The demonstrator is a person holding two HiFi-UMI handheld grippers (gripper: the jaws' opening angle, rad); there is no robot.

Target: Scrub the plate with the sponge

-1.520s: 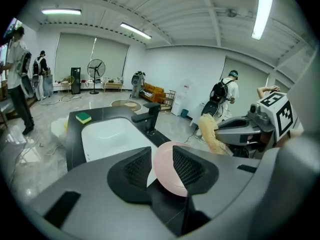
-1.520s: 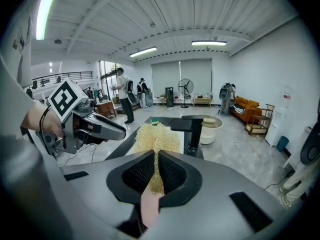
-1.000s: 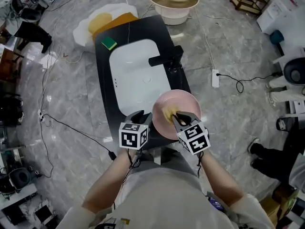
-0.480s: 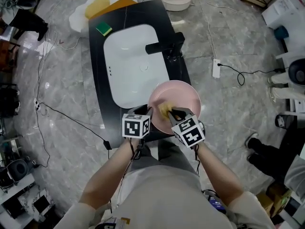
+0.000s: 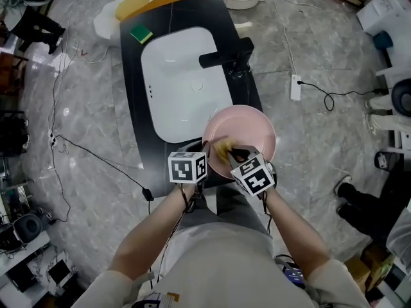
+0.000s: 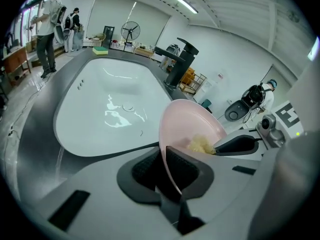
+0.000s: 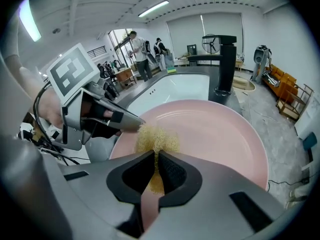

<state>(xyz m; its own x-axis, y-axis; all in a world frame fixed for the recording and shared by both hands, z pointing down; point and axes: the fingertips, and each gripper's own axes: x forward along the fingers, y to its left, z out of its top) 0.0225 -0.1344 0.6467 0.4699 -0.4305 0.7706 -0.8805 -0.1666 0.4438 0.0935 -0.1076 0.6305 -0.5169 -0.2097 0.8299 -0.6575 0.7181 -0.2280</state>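
A pink plate (image 5: 247,130) lies at the near end of the black counter, its near rim past the counter's edge. My left gripper (image 5: 203,156) is at the plate's left rim. In the left gripper view its jaws (image 6: 163,154) are closing, and the pads press on the plate's rim (image 6: 192,126) between them. My right gripper (image 5: 232,154) is shut on a yellow sponge (image 5: 223,149). The sponge (image 7: 156,138) rests on the plate's inner face (image 7: 215,134), near the left gripper's fingers (image 7: 120,120). The sponge (image 6: 201,145) also shows in the left gripper view.
A white sink basin (image 5: 183,85) is set in the black counter (image 5: 131,108), with a black faucet (image 5: 228,56) on its right side. A green sponge (image 5: 142,35) lies at the counter's far left corner. A power strip (image 5: 296,87) and cables lie on the marble floor.
The left gripper's jaws have drawn together on the plate's left rim. The right gripper has stayed on the plate with the sponge in it.
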